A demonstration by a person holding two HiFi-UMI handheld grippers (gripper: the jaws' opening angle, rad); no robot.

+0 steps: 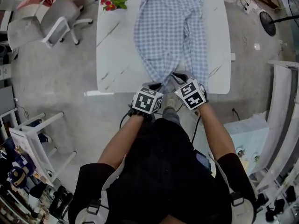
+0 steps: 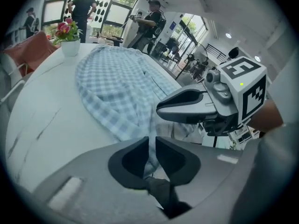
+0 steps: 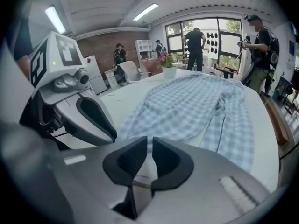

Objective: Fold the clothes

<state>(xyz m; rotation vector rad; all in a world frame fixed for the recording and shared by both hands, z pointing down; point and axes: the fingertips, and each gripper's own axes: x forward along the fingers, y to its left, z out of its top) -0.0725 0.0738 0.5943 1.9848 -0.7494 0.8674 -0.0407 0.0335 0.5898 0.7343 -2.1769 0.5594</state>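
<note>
Step in hand, as I read it: gripping the near end of the garment, first fold not yet made.

- Left gripper point(image 2: 151, 143): jaws nearly together with checked fabric in the slit between the pads, so it is pinching cloth at the table's near edge.
- Right gripper point(image 3: 149, 143): just beside the left, also at the near edge. Jaws are narrow with a pale strip between the pads and checked cloth at the tips. That reads as a pinch on the hem, less clear than on the left.
- Blue-and-white checked garment point(image 1: 168, 27): lies lengthwise on the white table point(image 1: 112, 55). It is narrow and bunched at the near edge where both grippers hold it, and it widens toward the far edge. One long strip runs down its right side, partly split from the main body. Some wrinkles, otherwise flat.
- Flower pot point(image 2: 70, 45): far-left corner of the table, apart from the cloth.
- Beyond the table: people point(image 3: 194, 43) standing by the windows, not involved.

Next move, judgement only: lift both pinches together and carry the near end toward the far edge, laying it over the wide part. The grips sit close together, so the end may fold as a rope. Spreading the hands first would help, as would keeping both at one height so the crease lands square.
</note>
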